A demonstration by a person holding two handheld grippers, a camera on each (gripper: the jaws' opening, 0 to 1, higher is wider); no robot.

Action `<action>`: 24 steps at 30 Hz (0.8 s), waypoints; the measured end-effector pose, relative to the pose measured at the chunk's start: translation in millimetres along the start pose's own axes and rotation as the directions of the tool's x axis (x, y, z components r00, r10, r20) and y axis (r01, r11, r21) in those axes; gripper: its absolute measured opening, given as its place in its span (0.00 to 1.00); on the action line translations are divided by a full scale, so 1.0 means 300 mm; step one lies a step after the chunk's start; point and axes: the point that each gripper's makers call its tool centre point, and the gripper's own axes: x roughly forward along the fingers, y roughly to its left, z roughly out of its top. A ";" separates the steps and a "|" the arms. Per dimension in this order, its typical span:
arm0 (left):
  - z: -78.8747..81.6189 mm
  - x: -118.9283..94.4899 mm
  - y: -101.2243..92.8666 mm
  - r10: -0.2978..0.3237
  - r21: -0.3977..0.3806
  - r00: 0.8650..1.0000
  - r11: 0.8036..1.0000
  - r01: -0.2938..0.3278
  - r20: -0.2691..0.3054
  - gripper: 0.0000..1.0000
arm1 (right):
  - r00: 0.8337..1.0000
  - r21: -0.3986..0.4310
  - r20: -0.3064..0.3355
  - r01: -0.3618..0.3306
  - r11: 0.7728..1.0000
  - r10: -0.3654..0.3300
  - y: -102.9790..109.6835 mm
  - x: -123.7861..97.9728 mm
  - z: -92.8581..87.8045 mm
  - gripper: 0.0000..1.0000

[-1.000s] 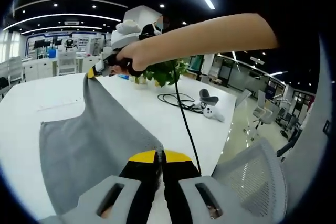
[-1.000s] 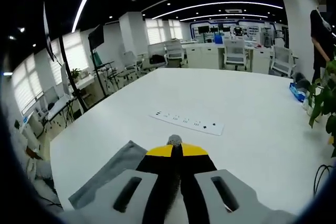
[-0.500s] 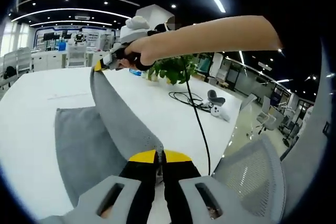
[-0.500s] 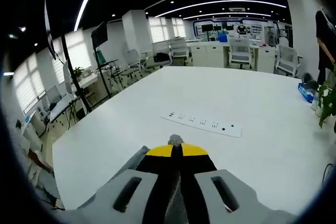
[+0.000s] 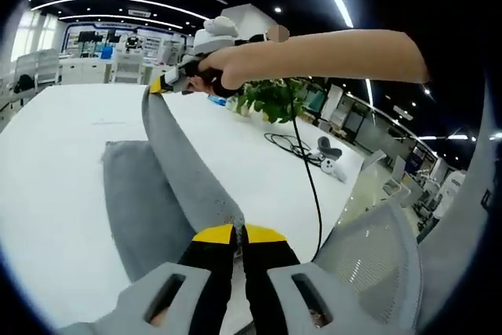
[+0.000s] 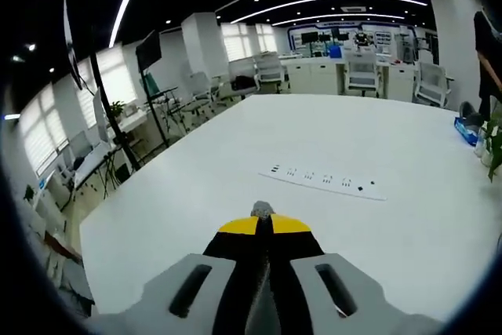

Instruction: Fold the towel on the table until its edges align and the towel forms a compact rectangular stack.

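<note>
A grey towel [image 5: 161,194] lies partly on the white table [image 5: 55,162], with one edge lifted and stretched taut between my two grippers. My left gripper [image 5: 238,230] is shut on the near corner of that edge. In the left gripper view the right gripper [image 5: 166,84], held by a bare arm [image 5: 329,54], is raised above the table and pinches the far corner. In the right gripper view my right gripper [image 6: 262,220] is shut, a small tuft of the towel [image 6: 261,209] poking out past its yellow tips.
A white power strip [image 6: 325,182] lies on the table beyond the right gripper. A potted plant [image 5: 274,100], a black cable [image 5: 302,147] and white controllers [image 5: 331,160] sit at the far side. A mesh office chair [image 5: 376,260] stands near the left gripper.
Both grippers carried the lifted edge across; the towel's flat part now looks narrower and the raised fold stands steeper. In the right gripper view the towel under the jaws has dropped out of sight.
</note>
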 end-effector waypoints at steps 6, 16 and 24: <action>-0.049 -0.035 0.071 0.011 -0.061 1.000 0.998 -0.012 -0.015 0.04 | 1.000 0.018 -0.012 0.016 1.000 -0.015 0.030 0.063 -0.028 0.00; -0.143 -0.058 0.175 0.022 -0.153 0.998 0.988 -0.030 -0.051 0.04 | 0.999 0.034 -0.045 0.025 0.999 -0.024 0.074 0.146 -0.088 0.00; -0.248 -0.051 0.262 0.066 -0.251 0.994 0.964 -0.086 -0.087 0.04 | 0.996 0.004 -0.082 0.035 0.999 -0.034 0.113 0.212 -0.154 0.00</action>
